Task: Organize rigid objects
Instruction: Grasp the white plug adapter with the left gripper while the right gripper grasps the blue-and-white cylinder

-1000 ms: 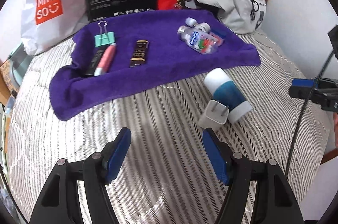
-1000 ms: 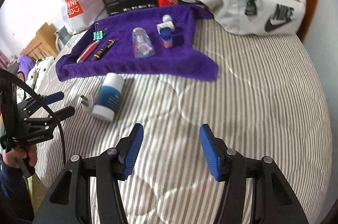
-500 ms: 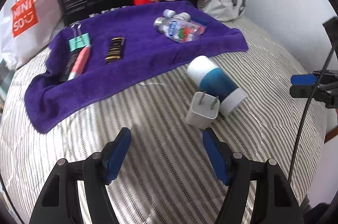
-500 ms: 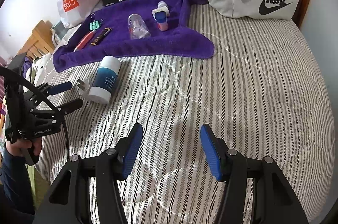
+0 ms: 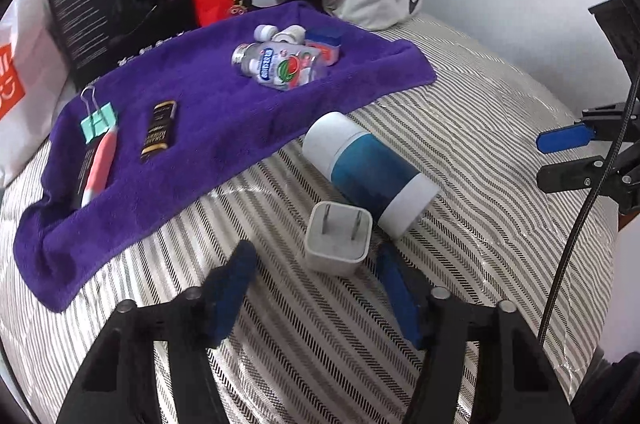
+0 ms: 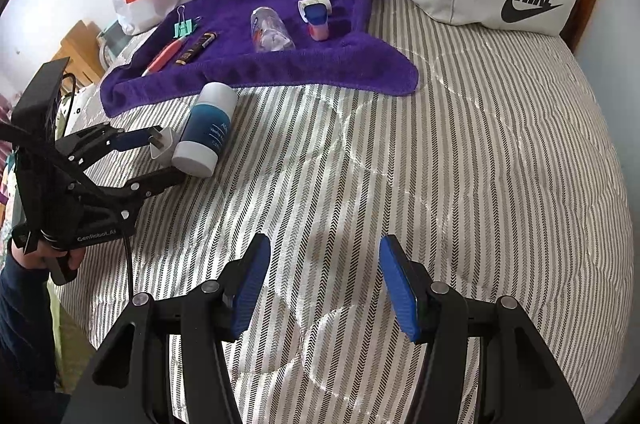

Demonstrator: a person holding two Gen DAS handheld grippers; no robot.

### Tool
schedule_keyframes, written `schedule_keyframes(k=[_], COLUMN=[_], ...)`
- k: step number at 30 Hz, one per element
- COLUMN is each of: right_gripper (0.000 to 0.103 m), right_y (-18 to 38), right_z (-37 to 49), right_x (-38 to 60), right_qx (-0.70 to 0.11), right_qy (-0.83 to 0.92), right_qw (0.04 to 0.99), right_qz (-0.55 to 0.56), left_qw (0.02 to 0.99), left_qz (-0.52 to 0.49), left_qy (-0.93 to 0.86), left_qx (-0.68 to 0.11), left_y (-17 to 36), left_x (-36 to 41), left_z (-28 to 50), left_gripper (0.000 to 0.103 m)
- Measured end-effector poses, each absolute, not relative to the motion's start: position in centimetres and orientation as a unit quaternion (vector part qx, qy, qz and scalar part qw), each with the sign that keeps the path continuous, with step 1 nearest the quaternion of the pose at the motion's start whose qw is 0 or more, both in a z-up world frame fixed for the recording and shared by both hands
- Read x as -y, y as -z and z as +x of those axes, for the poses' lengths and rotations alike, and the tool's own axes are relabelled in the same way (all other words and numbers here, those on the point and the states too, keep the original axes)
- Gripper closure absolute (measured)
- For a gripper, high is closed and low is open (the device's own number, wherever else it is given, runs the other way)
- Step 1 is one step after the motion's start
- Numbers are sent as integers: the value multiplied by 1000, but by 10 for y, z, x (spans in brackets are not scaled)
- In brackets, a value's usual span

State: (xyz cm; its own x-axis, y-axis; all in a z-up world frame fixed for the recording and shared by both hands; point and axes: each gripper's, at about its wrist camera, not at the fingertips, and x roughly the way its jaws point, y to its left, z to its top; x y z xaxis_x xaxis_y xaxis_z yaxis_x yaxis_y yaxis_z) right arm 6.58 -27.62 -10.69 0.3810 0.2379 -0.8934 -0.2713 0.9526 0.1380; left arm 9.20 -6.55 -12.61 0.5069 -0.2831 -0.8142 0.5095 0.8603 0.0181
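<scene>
Blue-padded left gripper [image 5: 316, 288] is spread wide, its fingers on either side of a white charger [image 5: 338, 244] on the striped bed [image 6: 460, 164]. Right gripper [image 6: 324, 280], also released, holds nothing. Just beyond the charger lies a blue-and-white bottle [image 5: 370, 168]; farther, a purple towel [image 5: 208, 96] bearing small items.
</scene>
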Motion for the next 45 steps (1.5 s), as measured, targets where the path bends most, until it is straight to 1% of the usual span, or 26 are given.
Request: schedule_keyframes(k=[1, 3, 5, 6, 9, 13, 22, 27, 34, 38, 42, 44, 45], right_gripper=[46, 46, 46, 46, 46, 46, 46, 46, 46, 46, 46, 53, 54], right_y=[107, 108, 110, 111, 113, 110, 102, 100, 113, 124, 128, 128, 128], right_z=[66, 65, 65, 65, 64, 66, 92, 109, 129, 135, 135, 134, 133], right_x=[276, 274, 272, 270, 263, 251, 208, 188, 164, 152, 145, 142, 142], right_qx=[-535, -536, -538, -539, -539, -533, -504, -497, -511, -521, -508, -498, -493], right_qy=[-154, -155, -157, -159, -165, -172, -187, -199, -192, -179, -172, -164, -163], right_qw=[830, 830, 828, 827, 826, 828, 843, 845, 838, 834, 843, 849, 852], right_qz=[-16, -17, -16, -15, -16, -11, -16, 0, 3, -15, -41, -58, -67], left_qw=[857, 855, 852, 851, 850, 853, 864, 867, 871, 872, 874, 874, 874], left_qz=[131, 133, 136, 138, 141, 116, 85, 74, 48, 43, 25, 22, 25], left_qy=[234, 239, 247, 250, 252, 245, 187, 165, 159, 158, 157, 154, 154], left_qx=[-439, -441, -442, -441, -441, -446, -460, -464, -463, -461, -459, -459, -460], left_y=[126, 125, 124, 124, 124, 124, 123, 123, 125, 125, 126, 126, 126], left_x=[67, 70, 73, 74, 76, 64, 20, -3, -17, -18, -21, -22, -21], left_z=[93, 96, 98, 98, 97, 92, 75, 66, 60, 59, 59, 59, 59], left_gripper=[55, 63, 75, 76, 76, 76, 76, 76, 76, 76, 76, 76, 76])
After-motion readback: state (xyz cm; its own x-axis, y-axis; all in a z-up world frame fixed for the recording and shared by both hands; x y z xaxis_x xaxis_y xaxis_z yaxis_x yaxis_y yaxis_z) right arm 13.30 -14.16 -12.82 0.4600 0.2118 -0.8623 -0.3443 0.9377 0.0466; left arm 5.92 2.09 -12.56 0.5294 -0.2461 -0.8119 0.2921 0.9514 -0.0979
